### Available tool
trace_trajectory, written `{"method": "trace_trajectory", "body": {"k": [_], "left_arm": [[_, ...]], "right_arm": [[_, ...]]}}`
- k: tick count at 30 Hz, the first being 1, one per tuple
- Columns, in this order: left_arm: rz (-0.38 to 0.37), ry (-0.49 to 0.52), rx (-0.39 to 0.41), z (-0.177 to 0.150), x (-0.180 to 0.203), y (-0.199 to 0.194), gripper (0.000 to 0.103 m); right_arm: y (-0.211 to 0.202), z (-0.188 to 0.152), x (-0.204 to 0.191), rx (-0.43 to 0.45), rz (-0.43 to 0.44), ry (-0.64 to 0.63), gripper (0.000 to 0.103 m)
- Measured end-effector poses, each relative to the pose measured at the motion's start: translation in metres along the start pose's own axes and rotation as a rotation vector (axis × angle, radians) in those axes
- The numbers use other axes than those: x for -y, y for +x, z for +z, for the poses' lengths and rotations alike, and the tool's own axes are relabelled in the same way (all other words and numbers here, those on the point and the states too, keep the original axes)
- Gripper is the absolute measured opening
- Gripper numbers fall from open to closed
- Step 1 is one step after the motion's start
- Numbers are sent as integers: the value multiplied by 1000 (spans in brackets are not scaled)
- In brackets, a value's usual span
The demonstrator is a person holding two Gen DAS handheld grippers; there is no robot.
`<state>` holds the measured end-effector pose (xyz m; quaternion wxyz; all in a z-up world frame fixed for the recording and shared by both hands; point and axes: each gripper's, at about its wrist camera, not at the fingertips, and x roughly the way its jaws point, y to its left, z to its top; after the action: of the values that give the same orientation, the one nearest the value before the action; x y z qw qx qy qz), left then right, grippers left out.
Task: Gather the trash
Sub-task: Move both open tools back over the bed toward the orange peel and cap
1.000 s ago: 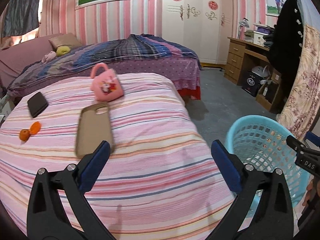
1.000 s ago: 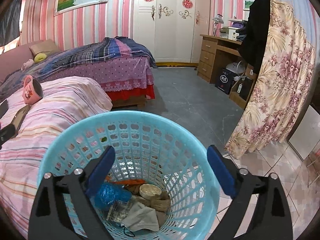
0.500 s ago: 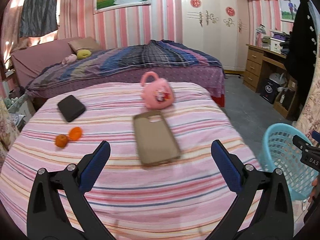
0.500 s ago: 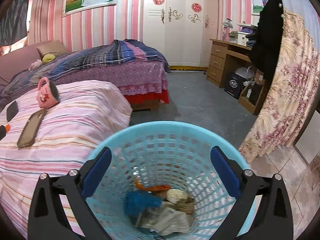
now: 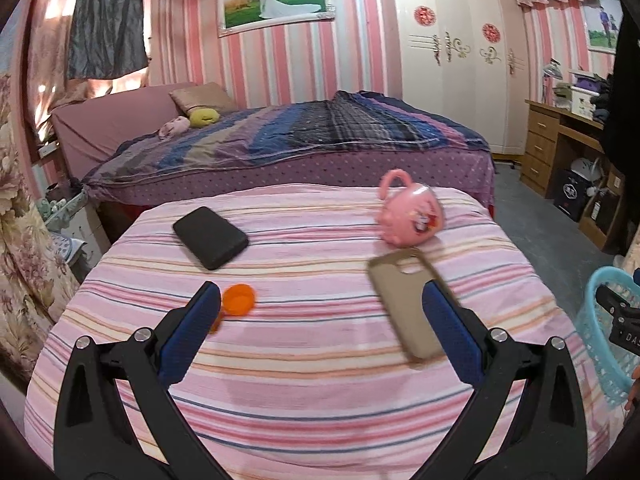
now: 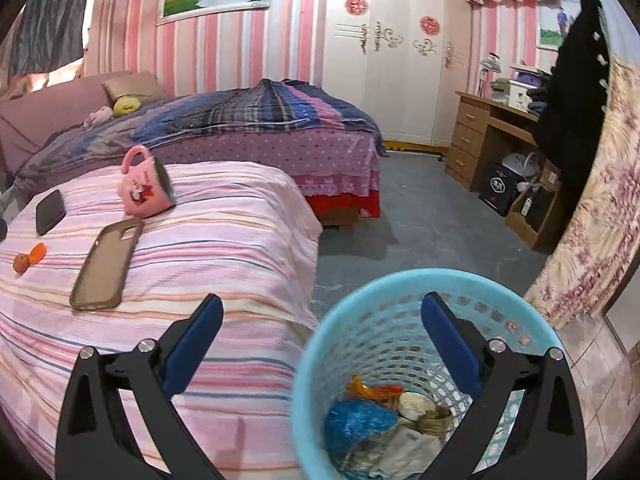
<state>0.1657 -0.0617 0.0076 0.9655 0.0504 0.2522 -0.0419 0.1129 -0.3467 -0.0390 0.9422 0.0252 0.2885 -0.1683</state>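
Orange peel (image 5: pixel 238 299) now sits nearer left gripper (image 5: pixel 320 306) fingers (image 5: pixel 191 326).

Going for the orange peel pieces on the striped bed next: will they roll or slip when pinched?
The orange peel looks like a thin hollow cup: probably light and likely to flex or crush. The soft bedspread may give, so pinching its rim seems safer than pushing.

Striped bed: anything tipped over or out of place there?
Yes. The pink cartoon mug lies tipped on its side on the pink striped bed, with no spill visible. Orange peel pieces sit near the black phone.
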Motion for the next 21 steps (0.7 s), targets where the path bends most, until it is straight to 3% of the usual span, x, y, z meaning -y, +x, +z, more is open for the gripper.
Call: {"method": "trace_trajectory", "body": {"k": [8, 21], "left_arm": [[33, -81, -34, -4, -52, 23, 97], [125, -193, -110, -13, -137, 55, 97]], "right_arm": [[-4, 11, -39, 17, 55, -50, 97], [5, 47, -137, 39, 211, -149, 98]]}}
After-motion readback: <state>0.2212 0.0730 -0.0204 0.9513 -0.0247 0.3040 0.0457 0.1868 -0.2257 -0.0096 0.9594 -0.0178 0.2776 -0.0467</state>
